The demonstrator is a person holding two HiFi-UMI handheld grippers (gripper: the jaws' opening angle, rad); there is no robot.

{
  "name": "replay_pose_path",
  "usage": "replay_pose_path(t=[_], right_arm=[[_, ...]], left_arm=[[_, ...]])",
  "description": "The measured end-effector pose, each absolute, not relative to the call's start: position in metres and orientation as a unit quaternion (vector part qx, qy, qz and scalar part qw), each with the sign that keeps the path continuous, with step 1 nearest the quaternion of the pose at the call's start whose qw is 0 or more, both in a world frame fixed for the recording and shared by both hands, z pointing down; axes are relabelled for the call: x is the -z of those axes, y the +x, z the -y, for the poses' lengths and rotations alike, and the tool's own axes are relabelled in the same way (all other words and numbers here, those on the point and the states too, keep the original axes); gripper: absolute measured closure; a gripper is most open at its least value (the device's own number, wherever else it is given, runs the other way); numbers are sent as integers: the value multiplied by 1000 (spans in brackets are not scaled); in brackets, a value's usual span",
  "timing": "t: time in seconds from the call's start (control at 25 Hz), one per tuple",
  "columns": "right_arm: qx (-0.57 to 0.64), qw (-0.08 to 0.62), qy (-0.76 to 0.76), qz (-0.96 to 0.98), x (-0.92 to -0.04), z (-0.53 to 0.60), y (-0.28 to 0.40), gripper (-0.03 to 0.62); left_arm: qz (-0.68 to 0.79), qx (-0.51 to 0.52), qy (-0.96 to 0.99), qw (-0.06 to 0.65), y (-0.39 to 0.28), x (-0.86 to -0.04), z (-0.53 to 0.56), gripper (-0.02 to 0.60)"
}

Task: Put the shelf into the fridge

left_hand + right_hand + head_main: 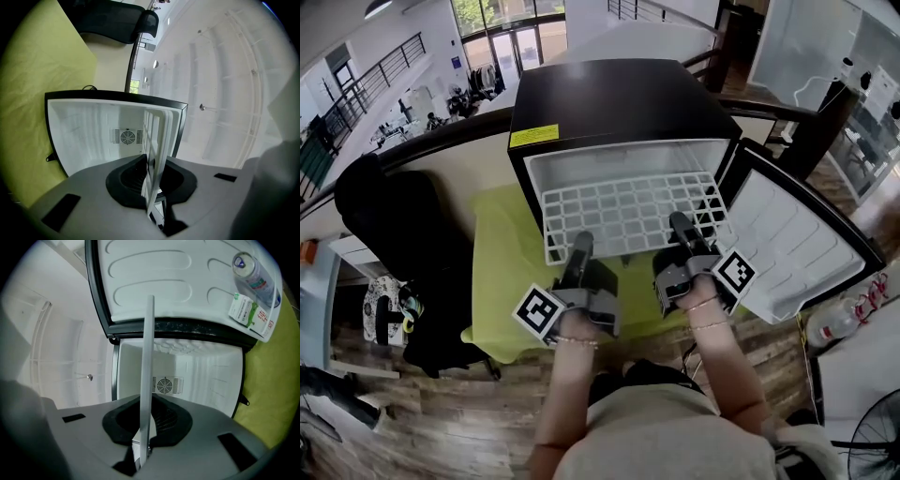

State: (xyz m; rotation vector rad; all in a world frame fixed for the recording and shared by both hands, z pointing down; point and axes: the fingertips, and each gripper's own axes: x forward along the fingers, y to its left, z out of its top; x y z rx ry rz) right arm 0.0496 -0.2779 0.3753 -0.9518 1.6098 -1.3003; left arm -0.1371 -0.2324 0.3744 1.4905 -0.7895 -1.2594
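A yellow-green cloth [499, 272] covers the bench where the black fridge [619, 98] stands, its door [792, 239] swung open to the right. The white grid shelf [628, 211] lies level, its far part inside the fridge's white cavity. The left tongs [579, 246] and right tongs [681, 227] each clamp the shelf's near edge.

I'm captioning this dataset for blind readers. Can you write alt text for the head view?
Seen from above, a left gripper and a right gripper clamp the near edge of a white grid shelf that reaches into an open black fridge. The fridge door hangs open at the right, and a yellow-green cloth lies under the fridge.
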Motion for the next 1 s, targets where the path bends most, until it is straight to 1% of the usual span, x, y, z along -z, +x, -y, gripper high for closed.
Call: replay_pose_path(t=[0.16, 0.52, 1.0], right_arm=[[521, 416, -381, -641, -383, 300, 64, 568], [533, 411, -373, -639, -389, 301, 47, 568], [530, 415, -374, -638, -388, 291, 41, 569]], left_arm=[[335, 525, 603, 498, -123, -385, 254, 546], [348, 534, 588, 498, -140, -391, 258, 548], [358, 537, 582, 495, -147, -390, 249, 549]])
